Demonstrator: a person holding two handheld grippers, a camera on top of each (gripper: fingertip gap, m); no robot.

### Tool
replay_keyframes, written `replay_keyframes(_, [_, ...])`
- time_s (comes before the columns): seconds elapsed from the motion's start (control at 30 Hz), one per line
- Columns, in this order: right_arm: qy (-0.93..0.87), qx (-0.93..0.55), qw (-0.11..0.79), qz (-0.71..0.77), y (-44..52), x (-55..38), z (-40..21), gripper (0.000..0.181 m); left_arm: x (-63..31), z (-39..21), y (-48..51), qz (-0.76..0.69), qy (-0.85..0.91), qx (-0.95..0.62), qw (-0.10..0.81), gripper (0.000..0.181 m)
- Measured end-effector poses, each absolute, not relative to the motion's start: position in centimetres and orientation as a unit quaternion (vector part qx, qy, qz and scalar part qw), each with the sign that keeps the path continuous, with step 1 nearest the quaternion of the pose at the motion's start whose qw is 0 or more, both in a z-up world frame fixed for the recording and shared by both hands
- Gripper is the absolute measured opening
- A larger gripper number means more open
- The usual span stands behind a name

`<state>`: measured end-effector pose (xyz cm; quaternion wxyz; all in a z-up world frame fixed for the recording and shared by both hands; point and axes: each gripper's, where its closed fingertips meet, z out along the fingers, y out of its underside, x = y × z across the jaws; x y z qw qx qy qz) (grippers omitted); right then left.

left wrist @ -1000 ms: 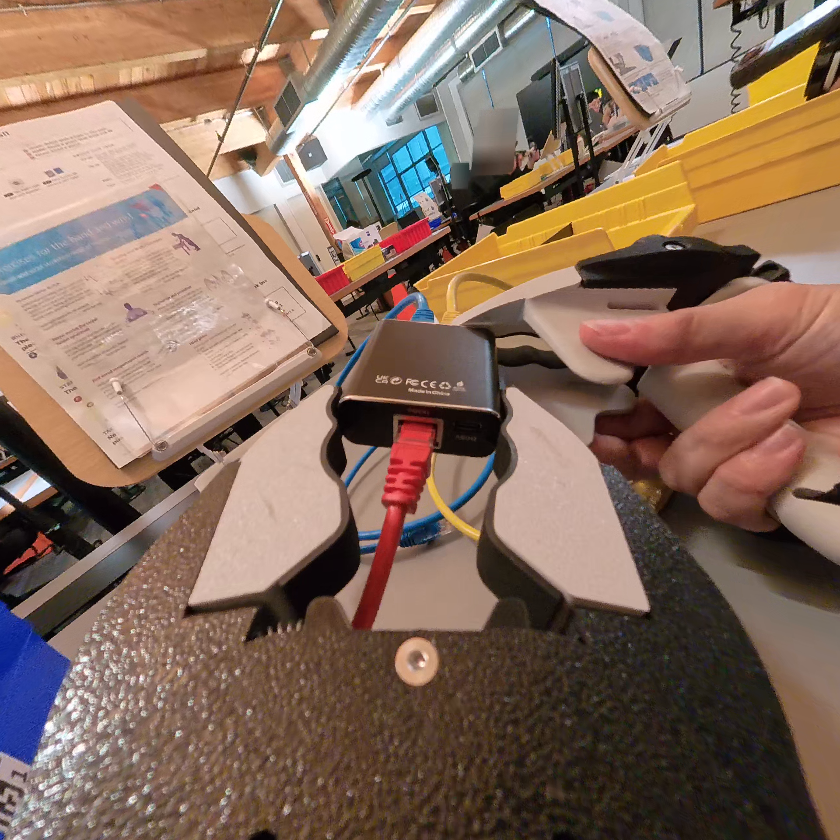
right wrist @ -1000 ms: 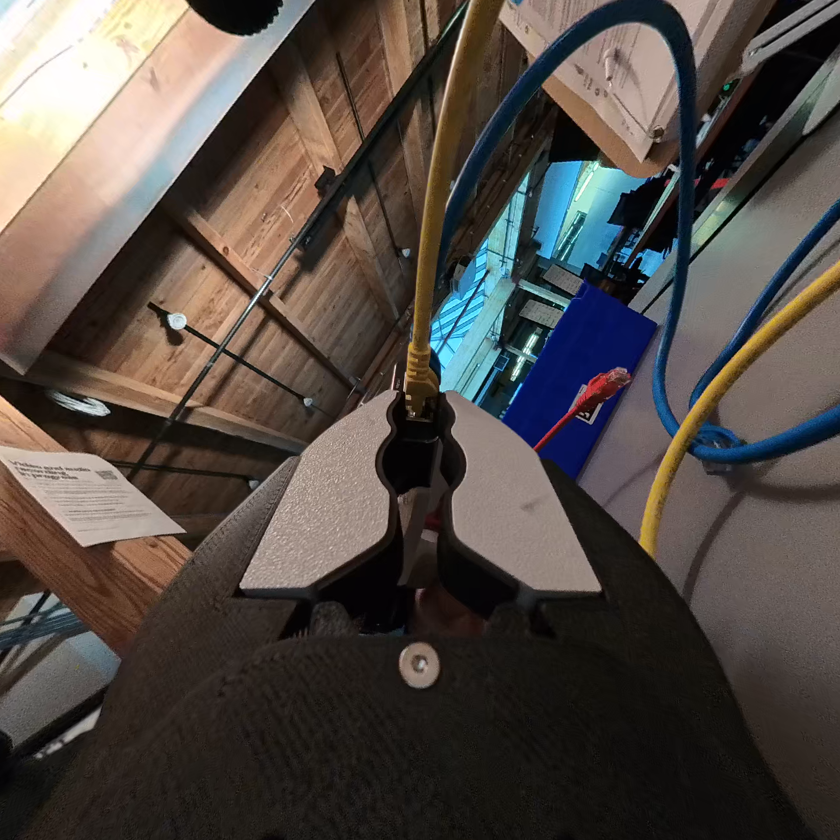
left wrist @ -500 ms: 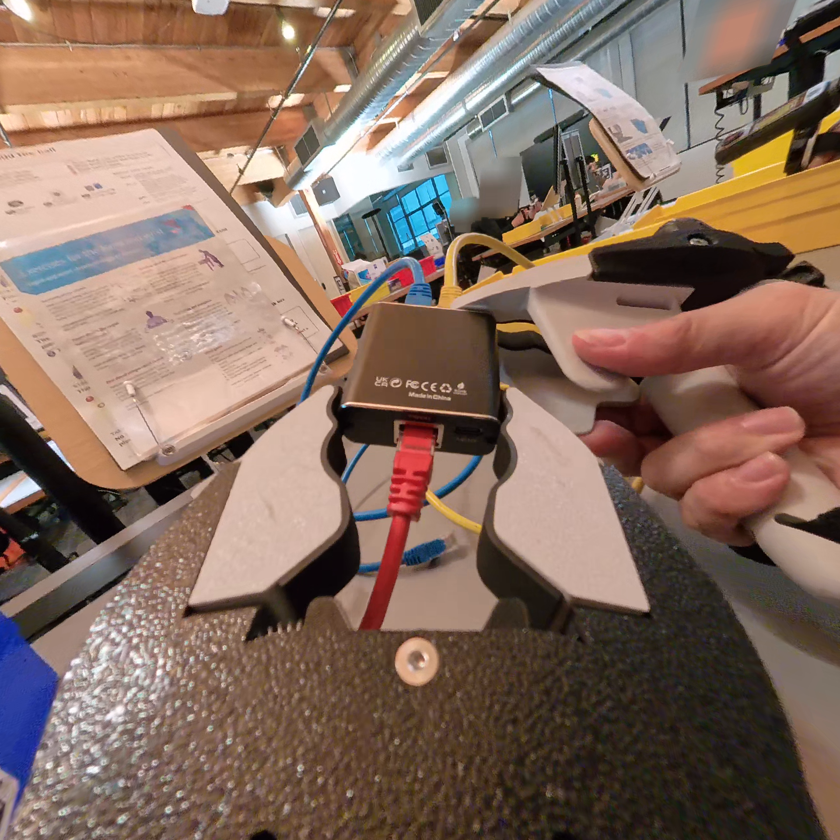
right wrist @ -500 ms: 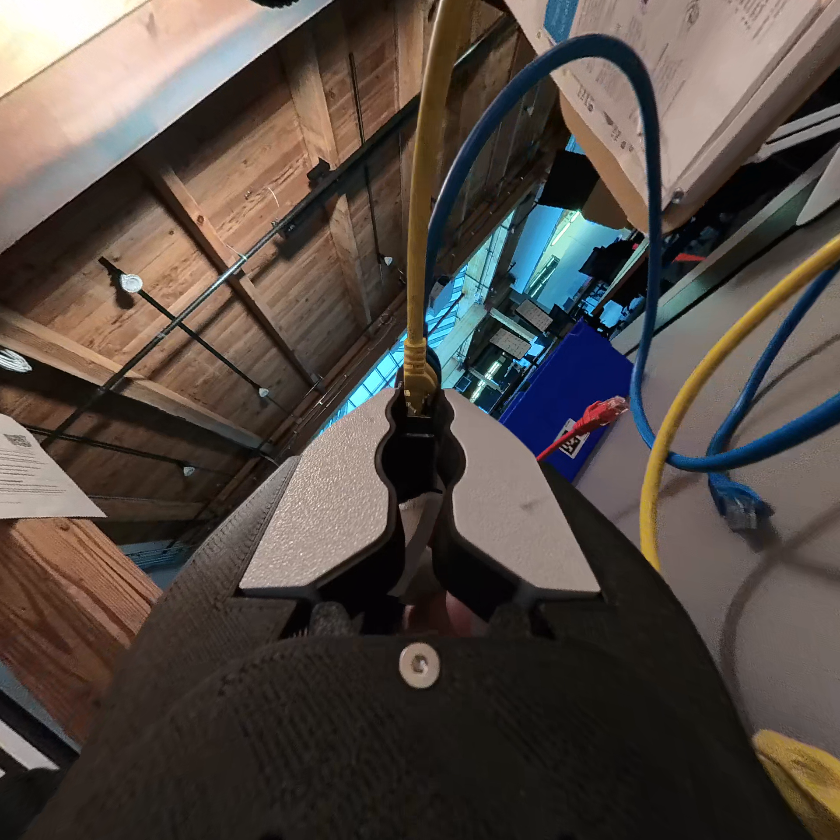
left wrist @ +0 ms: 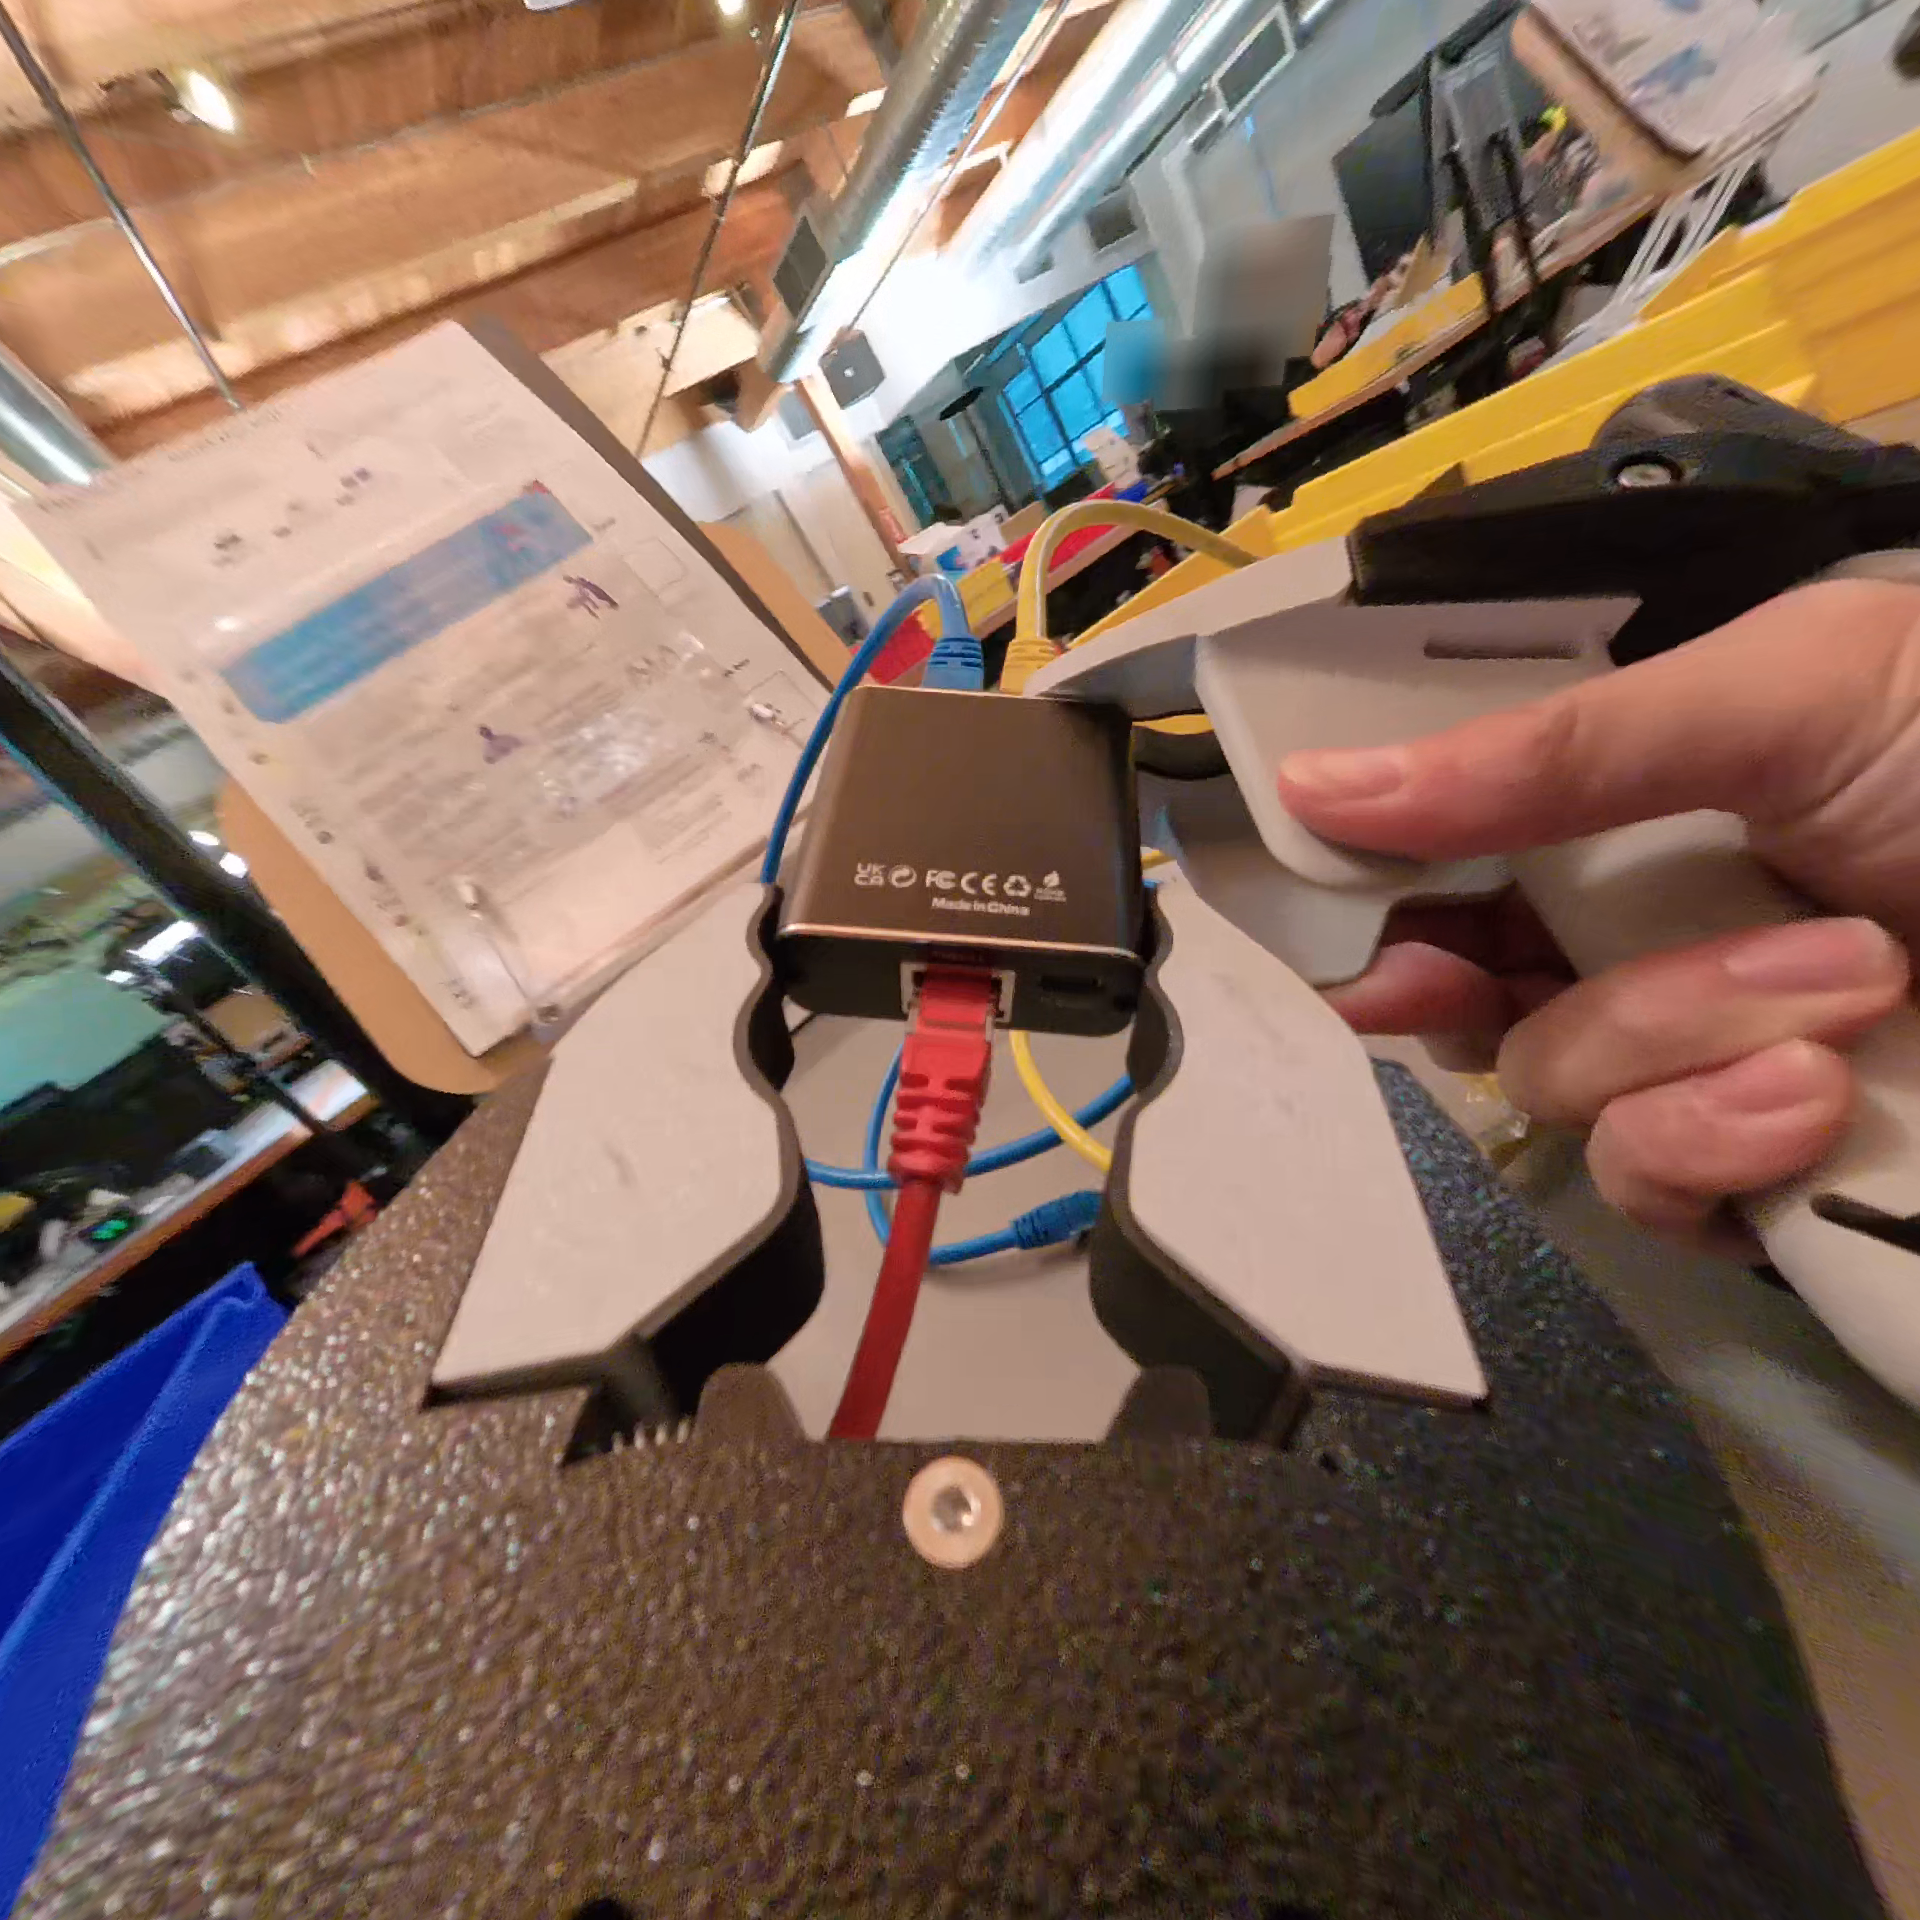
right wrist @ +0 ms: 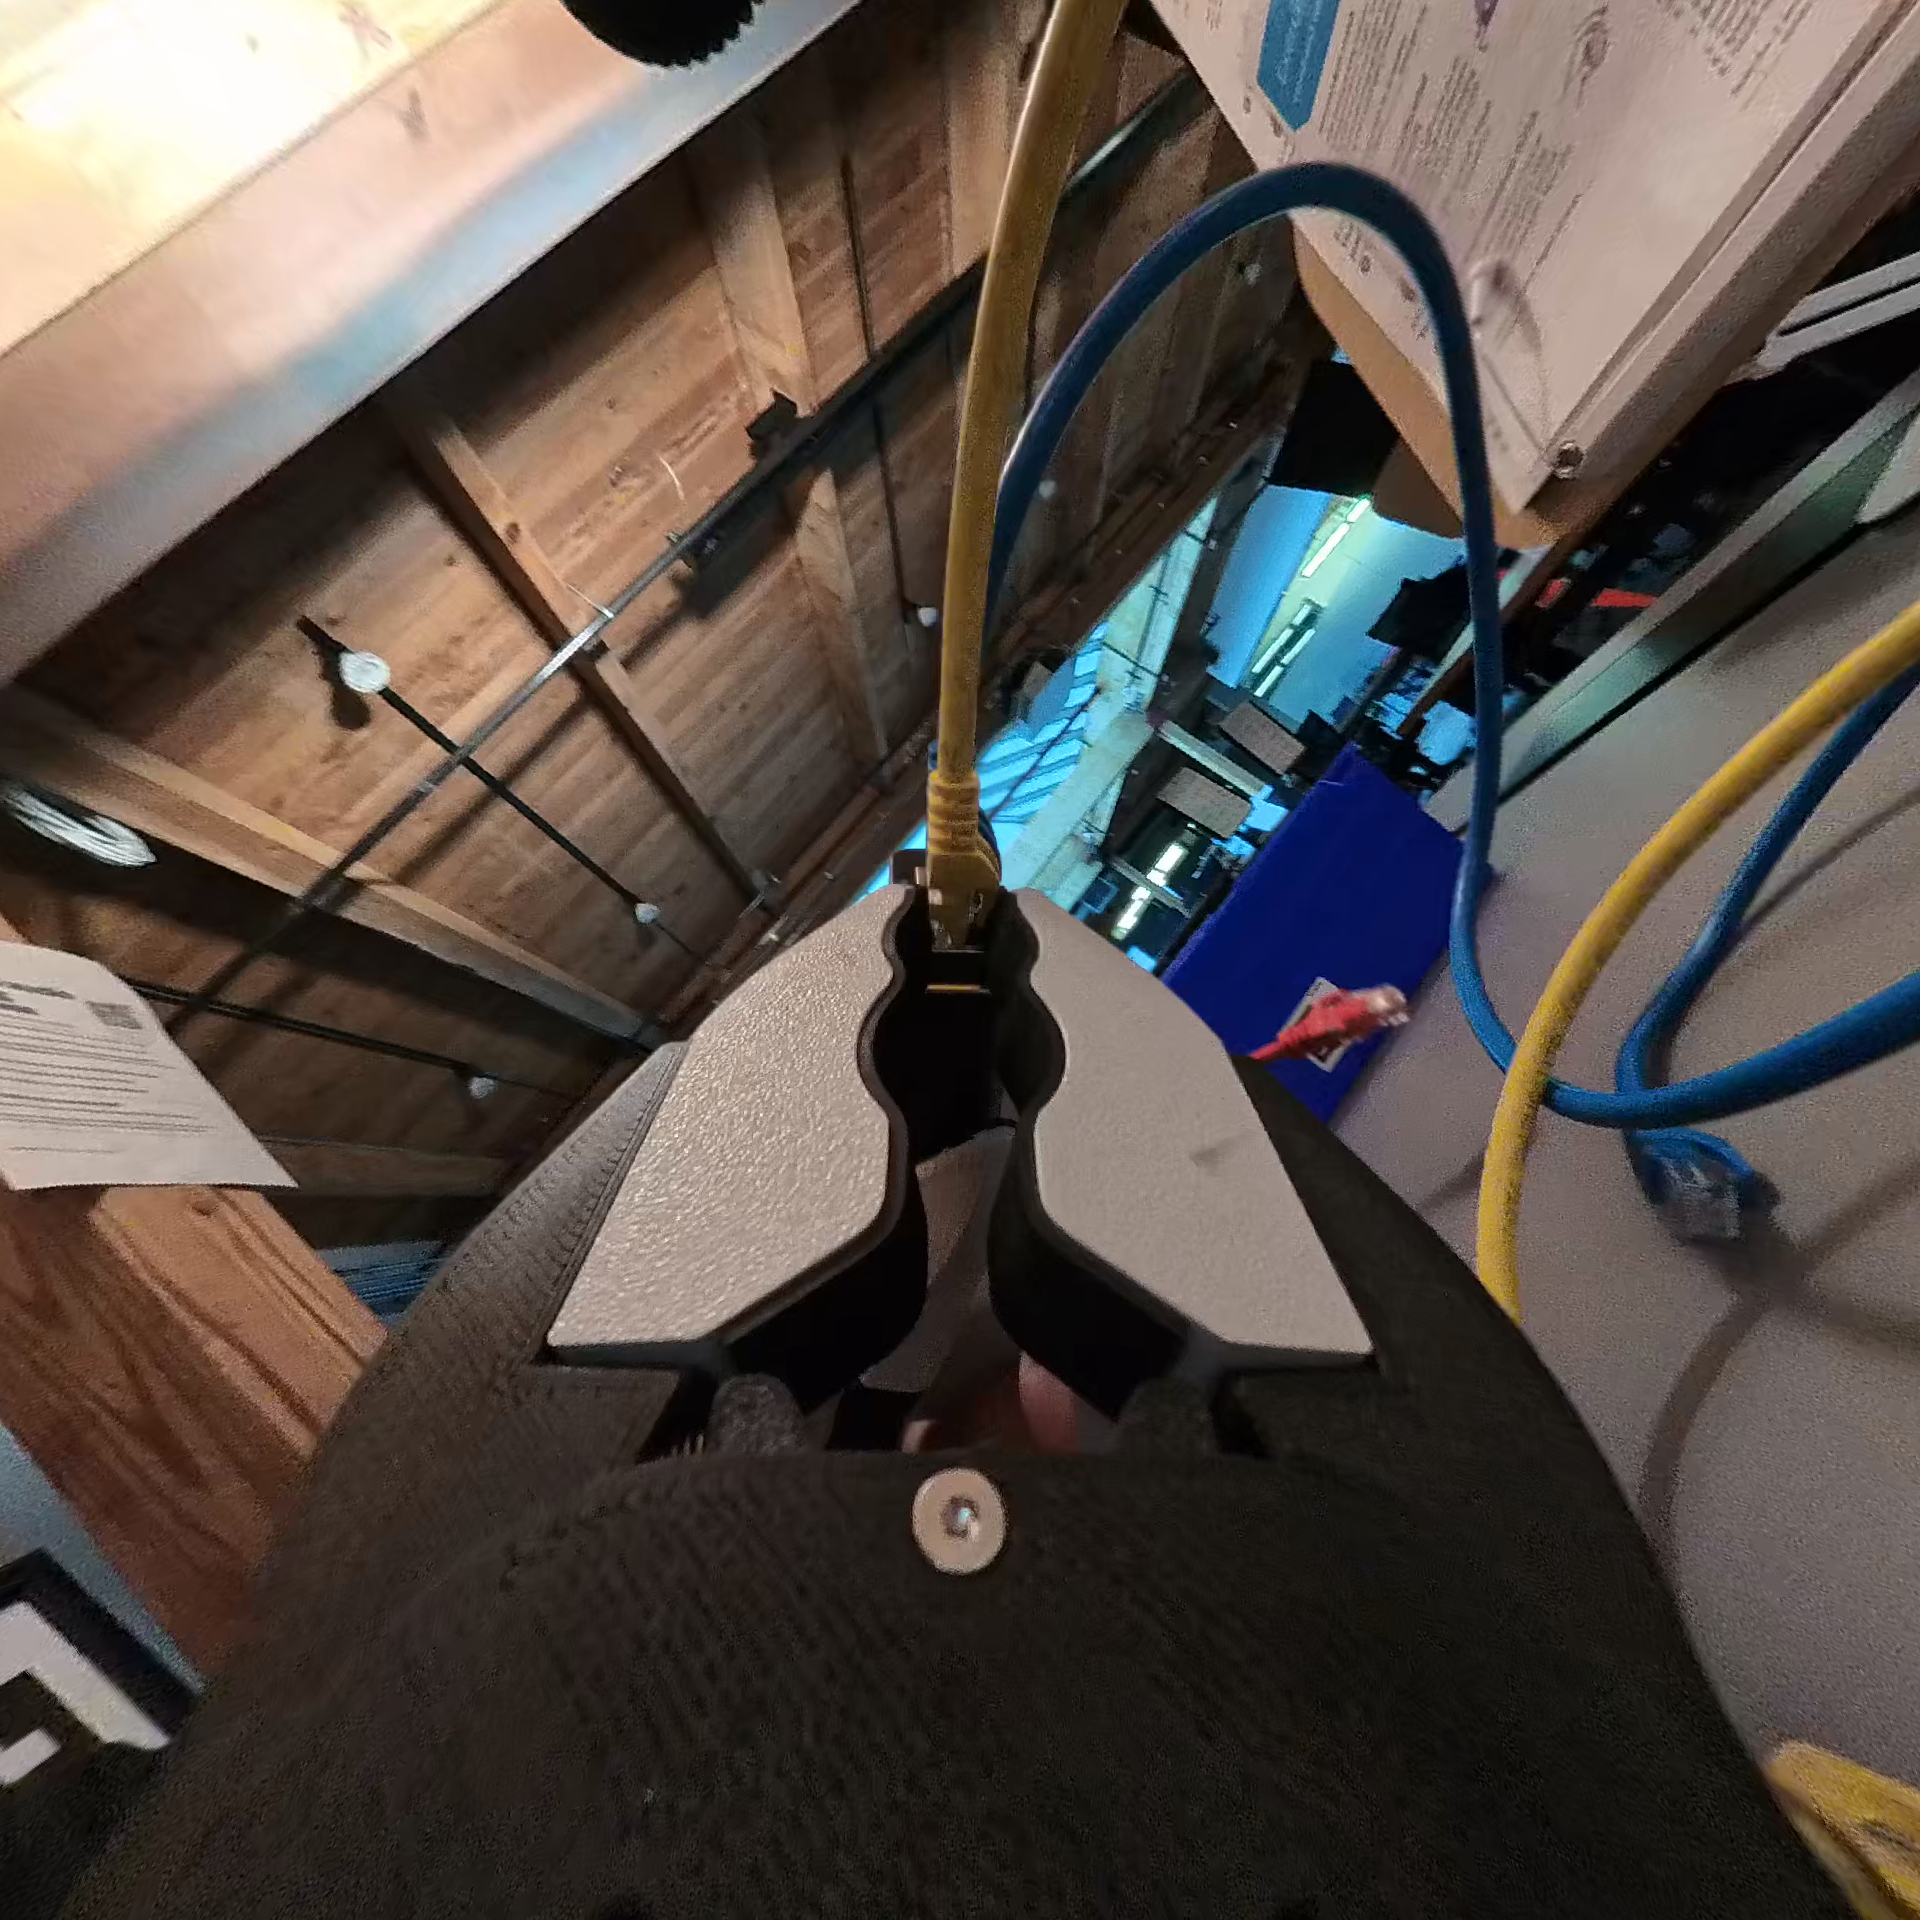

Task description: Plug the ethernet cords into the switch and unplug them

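Observation:
My left gripper [left wrist: 956, 925] is shut on the black switch [left wrist: 956, 821] and holds it off the table. A red cord [left wrist: 935, 1101] is plugged into the switch's near port. A blue plug [left wrist: 951, 655] and a yellow plug [left wrist: 1031, 657] sit at its far edge. My right gripper [right wrist: 958, 914], held by a hand [left wrist: 1662, 935], is shut on the yellow plug [right wrist: 956, 831]. I cannot tell whether that plug is seated. The red cord's loose end [right wrist: 1340, 1023] and the blue cord's loose end [right wrist: 1694, 1184] lie on the grey table [right wrist: 1766, 1403].
A board with a laminated sheet [left wrist: 447, 707] leans close on the left. A blue bin [left wrist: 104, 1507] stands at the near left. Yellow bins [left wrist: 1766, 270] line the back right. Blue and yellow cord loops [right wrist: 1538, 1039] trail over the table.
Both grippers keep their grip. The switch and the right gripper have risen and tilted together, so the blue and yellow plugs at the far edge show more.

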<state>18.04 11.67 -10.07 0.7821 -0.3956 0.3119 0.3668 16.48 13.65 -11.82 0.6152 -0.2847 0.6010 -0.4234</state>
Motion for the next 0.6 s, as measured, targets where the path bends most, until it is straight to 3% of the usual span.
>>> replay_keyframes(0.2, [0.304,-0.41,0.783,0.355,12.08,18.46,-10.46,0.013,16.99,-12.6,13.83,-0.498,0.588,-0.341,0.539,0.063])
replay_keyframes(0.33, [0.304,-0.403,0.783,0.362,12.19,18.56,-10.59,0.013,16.97,-12.49,14.05,-0.436,0.603,-0.312,0.59,0.063])
replay_keyframes(0.6, [0.283,-0.436,0.764,0.382,11.88,17.74,-10.18,0.013,16.23,-11.92,13.69,-0.483,0.595,-0.283,0.577,0.063])
